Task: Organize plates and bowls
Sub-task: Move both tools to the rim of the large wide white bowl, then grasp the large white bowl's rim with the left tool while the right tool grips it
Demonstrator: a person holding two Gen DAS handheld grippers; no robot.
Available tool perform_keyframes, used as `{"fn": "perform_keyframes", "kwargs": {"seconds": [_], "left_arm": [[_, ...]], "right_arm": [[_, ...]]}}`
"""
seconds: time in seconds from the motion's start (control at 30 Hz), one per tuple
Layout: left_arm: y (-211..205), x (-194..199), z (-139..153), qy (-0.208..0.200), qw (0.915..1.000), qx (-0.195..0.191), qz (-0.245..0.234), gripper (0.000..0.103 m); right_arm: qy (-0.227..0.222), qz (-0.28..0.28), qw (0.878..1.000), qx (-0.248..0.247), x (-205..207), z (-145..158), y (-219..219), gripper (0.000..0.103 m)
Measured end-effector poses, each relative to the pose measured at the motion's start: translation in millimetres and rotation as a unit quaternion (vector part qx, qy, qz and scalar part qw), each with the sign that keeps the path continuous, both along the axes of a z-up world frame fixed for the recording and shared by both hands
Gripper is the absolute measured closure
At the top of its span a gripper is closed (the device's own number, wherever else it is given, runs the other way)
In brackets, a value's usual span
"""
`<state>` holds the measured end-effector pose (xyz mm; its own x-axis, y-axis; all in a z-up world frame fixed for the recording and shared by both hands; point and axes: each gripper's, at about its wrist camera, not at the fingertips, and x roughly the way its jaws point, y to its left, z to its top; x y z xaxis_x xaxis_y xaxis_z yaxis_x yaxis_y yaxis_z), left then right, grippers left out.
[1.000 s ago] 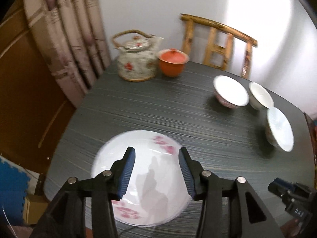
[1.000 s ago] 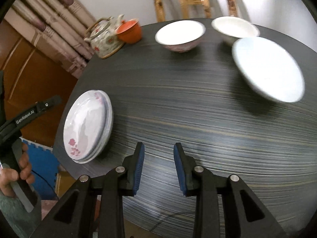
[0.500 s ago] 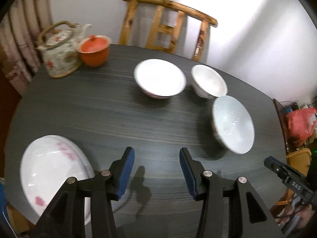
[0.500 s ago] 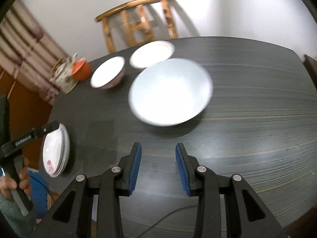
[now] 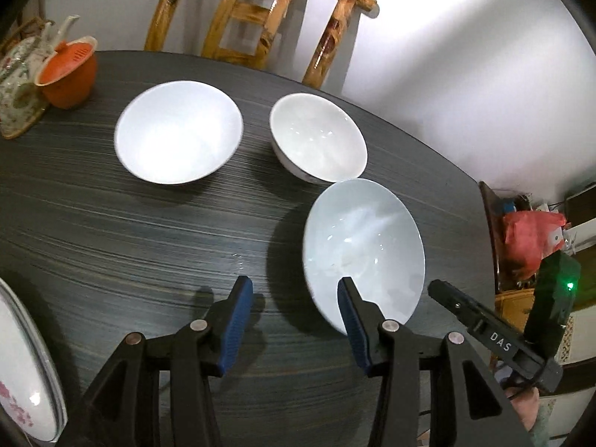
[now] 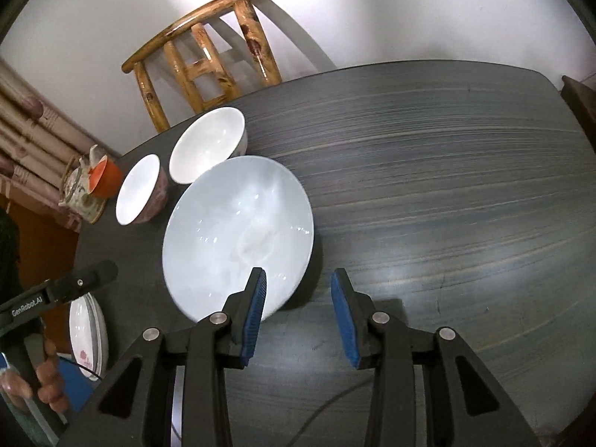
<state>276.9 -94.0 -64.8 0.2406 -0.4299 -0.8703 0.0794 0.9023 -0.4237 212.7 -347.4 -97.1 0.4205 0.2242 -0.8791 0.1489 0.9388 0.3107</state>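
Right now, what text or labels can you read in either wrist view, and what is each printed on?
"DAS": white letters on the black body of the right gripper, seen in the left wrist view.
"GenRobot.AI": white letters on the black body of the left gripper, seen in the right wrist view.
Nothing else readable.

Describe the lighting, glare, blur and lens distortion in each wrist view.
Left wrist view: a bright patch blooms on the wall, the left bowl is nearly blown out and slightly smeared, the table edge curves from fisheye. Right wrist view: small specular glints dot the pale blue bowl, which casts a dark shadow to its right; the chair bends; corners are vignetted black.
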Motion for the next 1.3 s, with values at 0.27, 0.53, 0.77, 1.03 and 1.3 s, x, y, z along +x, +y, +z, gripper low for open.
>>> {"fn": "perform_keyframes", "kwargs": {"seconds": [0.27,0.53,0.77,1.03,1.3], "left_arm": [[-10,18,-23,0.039,0.9988,-0.026,0.017,0.055],[-16,30,-43,0.059,0.9971,-0.040,0.025,0.055],[-19,33,-48,0.053,0.9980,-0.027,0.023,0.066],[-33,34,-55,0.034,0.9994,-0.002,0.004,0.098],[-31,25,-57,0.034,0.9994,0.000,-0.001,0.097]], "right_arm": [[0.015,-0.004,1.000,0.024,25,-19,-12,0.068],[0.025,0.005,0.999,0.029,41,-32,-9,0.069],[0.024,0.010,0.999,0.027,45,-39,-6,0.079],[0.019,0.019,1.000,0.009,46,-41,0,0.093],[0.014,0.017,1.000,-0.006,36,-37,8,0.094]]}}
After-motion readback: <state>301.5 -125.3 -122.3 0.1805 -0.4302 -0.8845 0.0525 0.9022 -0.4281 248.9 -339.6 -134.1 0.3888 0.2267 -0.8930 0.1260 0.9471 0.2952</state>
